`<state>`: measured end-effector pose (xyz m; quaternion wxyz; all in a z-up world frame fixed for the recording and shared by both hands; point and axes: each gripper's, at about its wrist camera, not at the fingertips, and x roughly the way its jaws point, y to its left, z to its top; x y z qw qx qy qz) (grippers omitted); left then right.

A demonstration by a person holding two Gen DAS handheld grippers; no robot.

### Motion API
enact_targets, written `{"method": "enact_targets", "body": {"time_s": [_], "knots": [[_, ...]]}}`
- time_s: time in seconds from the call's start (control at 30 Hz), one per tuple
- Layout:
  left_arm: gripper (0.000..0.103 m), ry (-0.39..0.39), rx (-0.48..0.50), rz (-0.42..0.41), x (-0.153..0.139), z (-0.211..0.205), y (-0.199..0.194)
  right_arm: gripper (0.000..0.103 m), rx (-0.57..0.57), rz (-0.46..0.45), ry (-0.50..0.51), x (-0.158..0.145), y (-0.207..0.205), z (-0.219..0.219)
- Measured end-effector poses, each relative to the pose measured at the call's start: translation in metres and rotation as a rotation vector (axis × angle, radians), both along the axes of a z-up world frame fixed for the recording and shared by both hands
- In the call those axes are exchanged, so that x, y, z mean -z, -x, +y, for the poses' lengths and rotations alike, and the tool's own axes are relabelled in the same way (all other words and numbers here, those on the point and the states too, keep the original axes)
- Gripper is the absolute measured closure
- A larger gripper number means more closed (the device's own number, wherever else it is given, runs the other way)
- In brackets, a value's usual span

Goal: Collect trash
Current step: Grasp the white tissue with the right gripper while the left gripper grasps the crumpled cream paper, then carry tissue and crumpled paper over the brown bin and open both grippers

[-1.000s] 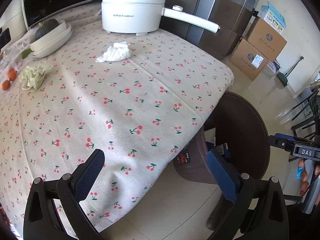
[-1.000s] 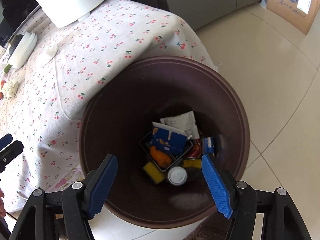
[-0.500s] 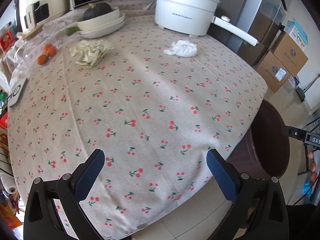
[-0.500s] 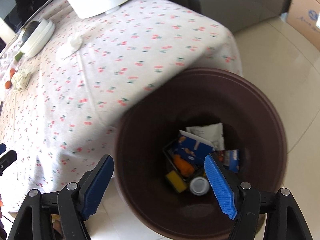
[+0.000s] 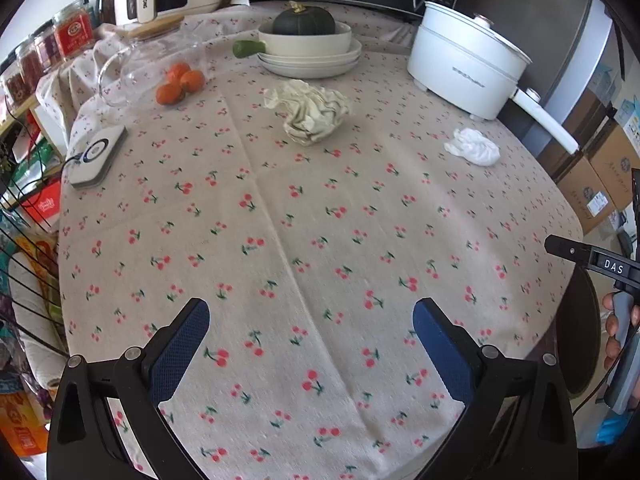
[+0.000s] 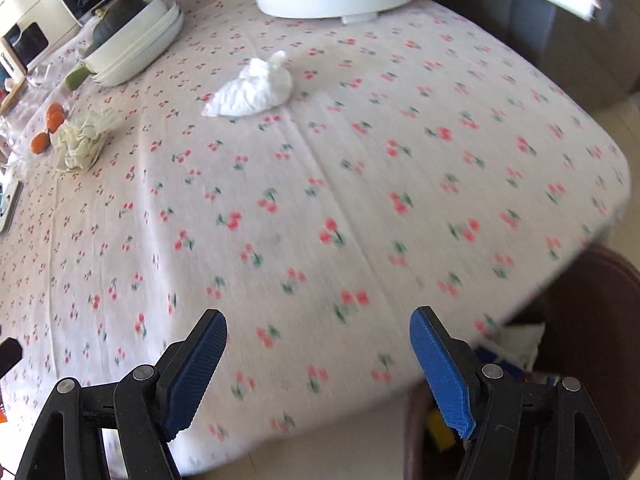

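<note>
- Tongs first: my left gripper [image 5: 310,340] sits at the bottom of the left view, blue pads spread wide with nothing between them, above the cherry-print tablecloth [image 5: 320,240].
- My right gripper [image 6: 318,354] is spread the same way at the bottom of the right view, holding nothing, over the cloth's near edge.
- White crumpled tissue [image 5: 474,147] lies on the cloth at the right of the left view, just below the white electric pot [image 5: 466,62]; in the right view it sits upper centre [image 6: 252,92].
- Cream crumpled wad [image 5: 310,114] lies upper centre in the left view, below the stacked bowls [image 5: 308,50], with the oranges [image 5: 180,82] to its left.
- Brown bin [image 6: 596,344] shows at the lower right of the right view, beside the table, with scraps inside.
</note>
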<state>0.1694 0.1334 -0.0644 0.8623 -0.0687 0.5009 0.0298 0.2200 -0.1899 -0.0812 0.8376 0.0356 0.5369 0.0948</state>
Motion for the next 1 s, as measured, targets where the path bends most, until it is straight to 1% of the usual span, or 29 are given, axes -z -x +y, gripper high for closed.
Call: {"method": "enact_targets", "body": {"time_s": [0.1,0.2,0.27,0.33,0.4,0.47,0.5,0.57,0.6,0.67,0.7,0.73,0.77,0.8,0.83,0.87,0.9,1.0], "knots": [[0.0,0.007,-0.018,-0.011,0.004,0.013,-0.025,0.024,-0.005,-0.054,-0.004,-0.001,-0.024,0.014],[0.001,-0.005,-0.03,-0.052,0.008,0.02,-0.051,0.024,-0.045,-0.097,0.022,0.0,-0.05,0.03],[0.001,0.002,-0.023,-0.081,0.009,0.02,-0.069,0.024,-0.069,-0.116,0.036,0.003,-0.068,0.039],[0.001,-0.009,-0.002,-0.104,0.011,0.014,-0.09,0.025,-0.087,-0.132,0.04,0.007,-0.086,0.048],[0.001,-0.029,0.013,-0.12,0.015,0.006,-0.111,0.027,-0.106,-0.144,0.039,0.011,-0.101,0.055],[0.003,-0.031,0.013,-0.139,0.018,0.001,-0.131,0.032,-0.125,-0.149,0.037,0.016,-0.114,0.062],[0.003,-0.028,0.008,-0.147,0.02,0.0,-0.14,0.034,-0.131,-0.149,0.035,0.019,-0.12,0.064],[0.007,-0.012,-0.003,-0.153,0.025,-0.002,-0.156,0.041,-0.141,-0.148,0.027,0.024,-0.128,0.067],[0.009,-0.003,-0.01,-0.153,0.028,-0.003,-0.163,0.042,-0.143,-0.15,0.023,0.026,-0.132,0.068],[0.021,0.014,-0.019,-0.152,0.034,-0.003,-0.172,0.044,-0.149,-0.174,0.018,0.026,-0.136,0.069],[0.024,0.02,-0.025,-0.155,0.037,-0.004,-0.175,0.045,-0.155,-0.181,0.008,0.027,-0.138,0.07],[0.033,0.027,-0.028,-0.157,0.039,-0.004,-0.178,0.049,-0.158,-0.187,0.003,0.026,-0.14,0.07],[0.044,0.031,-0.034,-0.157,0.042,-0.005,-0.179,0.055,-0.164,-0.194,-0.002,0.026,-0.141,0.07],[0.05,0.036,-0.041,-0.153,0.044,-0.005,-0.179,0.059,-0.17,-0.199,-0.006,0.026,-0.143,0.069],[0.056,0.05,-0.041,-0.15,0.045,-0.005,-0.179,0.069,-0.176,-0.203,-0.009,0.027,-0.144,0.069],[0.059,0.05,-0.045,-0.156,0.045,-0.006,-0.177,0.081,-0.185,-0.206,-0.015,0.027,-0.144,0.069],[0.06,0.045,-0.041,-0.158,0.044,-0.008,-0.175,0.084,-0.194,-0.206,-0.02,0.027,-0.144,0.069],[0.062,0.032,-0.025,-0.155,0.038,-0.016,-0.164,0.087,-0.215,-0.202,-0.026,0.027,-0.14,0.067]]}}
